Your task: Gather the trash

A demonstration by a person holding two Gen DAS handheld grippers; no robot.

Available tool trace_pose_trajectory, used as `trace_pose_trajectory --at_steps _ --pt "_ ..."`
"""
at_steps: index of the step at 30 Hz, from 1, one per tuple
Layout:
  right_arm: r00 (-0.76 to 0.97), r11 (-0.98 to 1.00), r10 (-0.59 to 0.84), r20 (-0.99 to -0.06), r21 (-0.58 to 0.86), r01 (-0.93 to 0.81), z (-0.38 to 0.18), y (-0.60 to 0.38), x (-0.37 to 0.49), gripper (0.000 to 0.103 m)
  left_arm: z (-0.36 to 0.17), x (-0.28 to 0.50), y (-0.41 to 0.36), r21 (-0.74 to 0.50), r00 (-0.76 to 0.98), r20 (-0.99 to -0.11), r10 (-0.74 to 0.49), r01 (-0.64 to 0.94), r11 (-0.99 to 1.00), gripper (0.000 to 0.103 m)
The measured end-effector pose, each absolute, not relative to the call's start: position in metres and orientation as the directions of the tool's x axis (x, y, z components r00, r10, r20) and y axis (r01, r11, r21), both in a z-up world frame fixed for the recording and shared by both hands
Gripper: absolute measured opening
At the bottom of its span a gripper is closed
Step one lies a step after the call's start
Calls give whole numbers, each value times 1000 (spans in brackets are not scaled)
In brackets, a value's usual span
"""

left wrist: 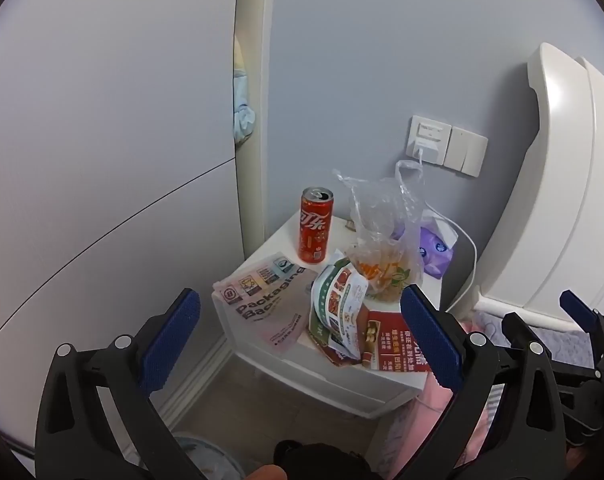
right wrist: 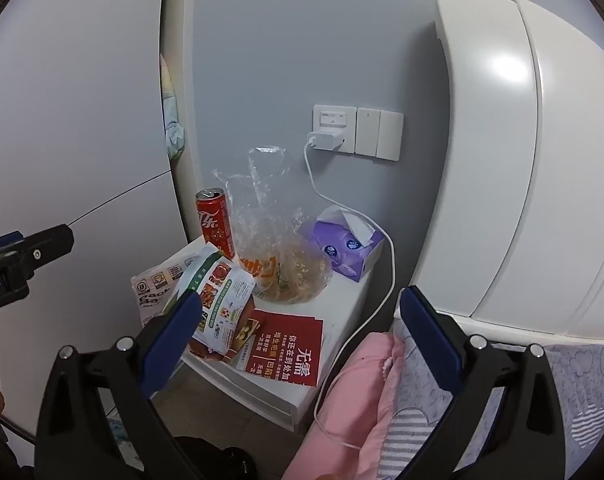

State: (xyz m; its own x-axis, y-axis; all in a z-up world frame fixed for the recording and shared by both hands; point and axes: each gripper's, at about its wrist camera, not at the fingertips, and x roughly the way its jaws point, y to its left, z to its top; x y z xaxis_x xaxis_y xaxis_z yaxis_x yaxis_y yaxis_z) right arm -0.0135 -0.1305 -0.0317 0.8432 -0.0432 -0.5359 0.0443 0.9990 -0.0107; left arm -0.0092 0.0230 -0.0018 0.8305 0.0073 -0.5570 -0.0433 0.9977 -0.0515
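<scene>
On the white nightstand (left wrist: 333, 380) (right wrist: 341, 300) stand an opened red cola can (left wrist: 314, 226) (right wrist: 217, 224) and a clear plastic bag (left wrist: 385, 236) (right wrist: 282, 252) with food remains. In front lie a green-and-white snack wrapper (left wrist: 337, 300) (right wrist: 222, 300), a red leaflet (left wrist: 389, 336) (right wrist: 290, 350) and a pink-white packaging bag (left wrist: 262, 300) (right wrist: 154, 288). My left gripper (left wrist: 302, 324) hovers open in front of the stand, nothing between its fingers. My right gripper (right wrist: 302, 326) is open too, held short of the stand; it also shows at the right of the left wrist view (left wrist: 541, 312).
A purple tissue pack (left wrist: 435, 248) (right wrist: 341, 244) sits at the back of the stand. A white charger cable (right wrist: 385, 280) runs from the wall socket (right wrist: 333, 128) over the stand's edge. A white bed headboard (right wrist: 501, 160) and pink bedding (right wrist: 361, 392) lie right; a wardrobe (left wrist: 102, 160) stands left.
</scene>
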Motion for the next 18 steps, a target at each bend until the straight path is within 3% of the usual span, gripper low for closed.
trace_pose_trajectory --at_steps 18 --pt "843 999 -28 -537 10 39 -31 -138 -19 97 4 -8 36 -98 830 -557 0 -66 993 97"
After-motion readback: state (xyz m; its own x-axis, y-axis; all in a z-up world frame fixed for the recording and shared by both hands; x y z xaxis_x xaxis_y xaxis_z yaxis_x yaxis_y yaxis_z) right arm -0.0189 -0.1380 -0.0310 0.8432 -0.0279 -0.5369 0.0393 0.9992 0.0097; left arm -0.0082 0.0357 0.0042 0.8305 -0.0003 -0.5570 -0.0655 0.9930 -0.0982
